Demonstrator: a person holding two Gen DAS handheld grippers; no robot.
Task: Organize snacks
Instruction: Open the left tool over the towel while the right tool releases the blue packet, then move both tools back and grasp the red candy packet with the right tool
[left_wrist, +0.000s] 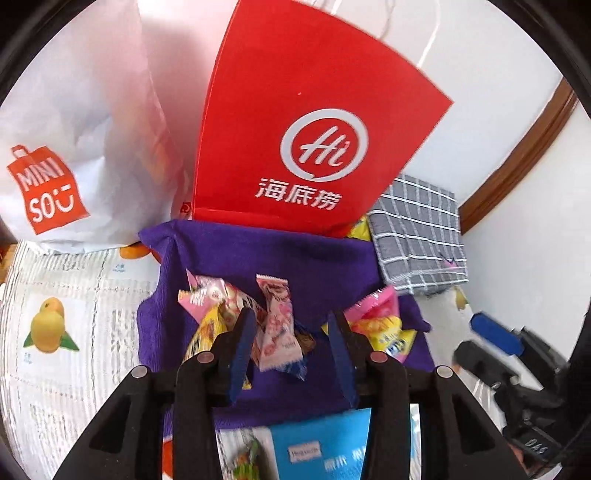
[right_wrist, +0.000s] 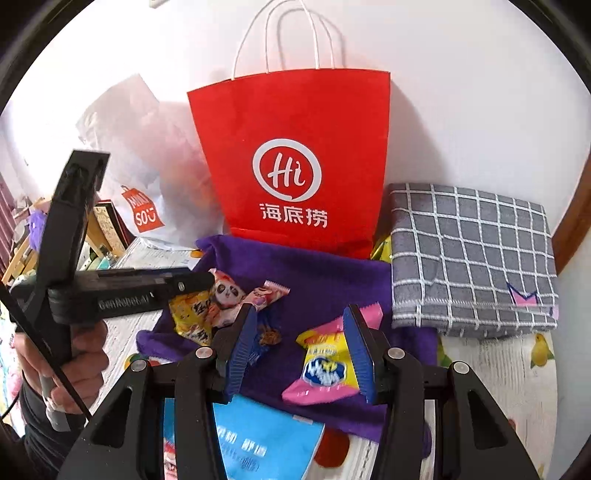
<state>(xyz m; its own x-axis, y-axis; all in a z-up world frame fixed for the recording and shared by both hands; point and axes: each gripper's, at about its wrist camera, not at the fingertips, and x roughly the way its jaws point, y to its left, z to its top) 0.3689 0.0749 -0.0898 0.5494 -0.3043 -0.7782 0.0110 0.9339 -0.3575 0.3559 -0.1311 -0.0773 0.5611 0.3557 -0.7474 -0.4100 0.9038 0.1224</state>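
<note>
White wall backs a table covered by a fruit-print mat (left_wrist: 55, 295); a purple cloth (left_wrist: 295, 258) lies on it, snacks scattered on top.

Near, lower centre, both views: a blue packet (right_wrist: 266, 435) lies under the fingers at the cloth's near edge.

L gripper (left_wrist: 291, 350), left wrist view: jaws part open, nothing between the pads. A pink-white candy (left_wrist: 277, 325) shows in the gap, but lies on the cloth below, not gripped. A mixed pile (left_wrist: 210, 306) sits just left of the left finger; a pink-yellow pack (left_wrist: 380, 325) just right of the right finger.

R gripper (right_wrist: 299, 350), right wrist view: jaws roughly half open, empty. The same pink-yellow pack (right_wrist: 325, 365) lies between them, toward the right finger; contact w/ that pad cannot be told. Its long axis runs lower left to upper right, skewed across the gap.

Key relation: this pack is nearer the R gripper, below and slightly right of its centre. Judgement: a small rightward shift and a dip would centre it.

Pose: both grippers pitch steeply down at the cloth. A hand (right_wrist: 74, 362) at the left edge of the right wrist view holds the L gripper's handle.

Mid: a panda pack (right_wrist: 227, 291) tops the pile.

Far: a red bag (right_wrist: 295, 166) stands upright at the cloth's far edge, probably the target; a white bag (left_wrist: 74, 147) to its left; a folded grey check cloth (right_wrist: 472, 258) to its right.
</note>
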